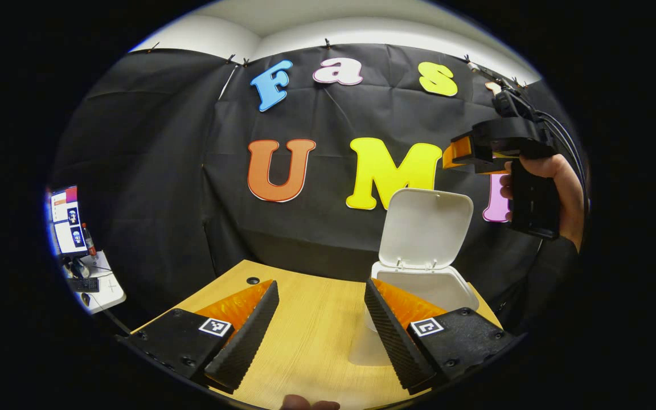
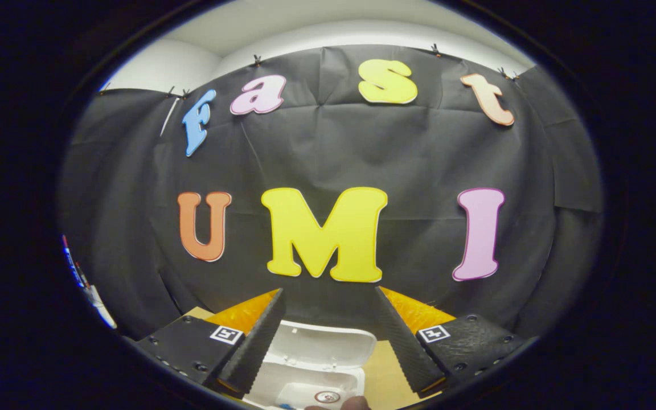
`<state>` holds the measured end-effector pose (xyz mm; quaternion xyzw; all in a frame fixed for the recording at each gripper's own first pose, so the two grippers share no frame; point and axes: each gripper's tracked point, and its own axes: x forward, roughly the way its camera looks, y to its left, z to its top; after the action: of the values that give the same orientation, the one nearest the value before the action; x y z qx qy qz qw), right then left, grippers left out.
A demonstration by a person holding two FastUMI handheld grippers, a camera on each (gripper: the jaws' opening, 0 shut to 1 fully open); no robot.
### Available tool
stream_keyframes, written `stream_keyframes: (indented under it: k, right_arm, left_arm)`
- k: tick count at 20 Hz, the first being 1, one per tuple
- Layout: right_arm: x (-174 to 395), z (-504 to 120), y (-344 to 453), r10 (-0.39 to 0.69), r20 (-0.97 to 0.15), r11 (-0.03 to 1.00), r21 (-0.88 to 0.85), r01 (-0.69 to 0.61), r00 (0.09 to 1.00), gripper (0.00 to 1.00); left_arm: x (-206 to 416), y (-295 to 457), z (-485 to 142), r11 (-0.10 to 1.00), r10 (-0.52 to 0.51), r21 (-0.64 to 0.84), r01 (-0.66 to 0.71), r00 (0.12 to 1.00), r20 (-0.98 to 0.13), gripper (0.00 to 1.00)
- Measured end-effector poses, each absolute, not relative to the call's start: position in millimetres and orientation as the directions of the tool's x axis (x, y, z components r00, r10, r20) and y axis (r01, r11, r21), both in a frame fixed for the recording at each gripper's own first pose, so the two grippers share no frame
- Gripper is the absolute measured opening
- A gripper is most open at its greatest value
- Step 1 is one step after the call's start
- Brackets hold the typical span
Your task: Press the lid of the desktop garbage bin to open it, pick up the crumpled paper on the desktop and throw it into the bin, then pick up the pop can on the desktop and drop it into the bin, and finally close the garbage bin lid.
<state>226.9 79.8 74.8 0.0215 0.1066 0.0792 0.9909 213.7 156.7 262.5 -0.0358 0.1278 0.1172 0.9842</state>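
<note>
Both fingers of the left gripper point(image 1: 321, 336) stand apart and empty over the worktop point(image 1: 311, 319). Right gripper point(image 2: 328, 347) hangs released above the bin point(image 2: 305, 387), whose lid point(image 1: 425, 228) stands up; maybe a can lies inside.

Left gripper point(image 1: 319, 333): two wedge-shaped jaws with ribbed inner faces, each mounted on a black plate with round screw heads along the edges. Each plate carries one square black-and-white marker tag near its inner corner.

Right gripper point(image 2: 328, 336): same build, ribbed wedge jaws, black screwed plates, one square marker tag per plate. In the left gripper view its body is a black block with a black pistol-style handle; black cables loop from the rear.

Hand point(image 1: 556, 188): dark sleeve at the wrist.
</note>
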Motion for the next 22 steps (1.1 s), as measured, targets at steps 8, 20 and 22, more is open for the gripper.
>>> stream_keyframes:
  k: [8,20,22]
  right_arm:
    - [256,43,95,0.12,-0.297,0.992,0.061,-0.106,0.947,0.96]
    - [217,17,90,0.092,-0.364,0.994,0.09,-0.063,0.927,0.96]
    - [196,5,87,0.091,-0.386,0.994,0.098,-0.057,0.918,0.97]
  left_arm:
    - [207,181,266,0.962,0.25,-0.039,-0.268,0.934,-0.254,0.98]
    - [195,197,279,0.97,0.217,-0.058,-0.235,0.95,-0.223,0.98]
    - [191,194,282,0.974,0.201,-0.058,-0.218,0.955,-0.216,0.98]
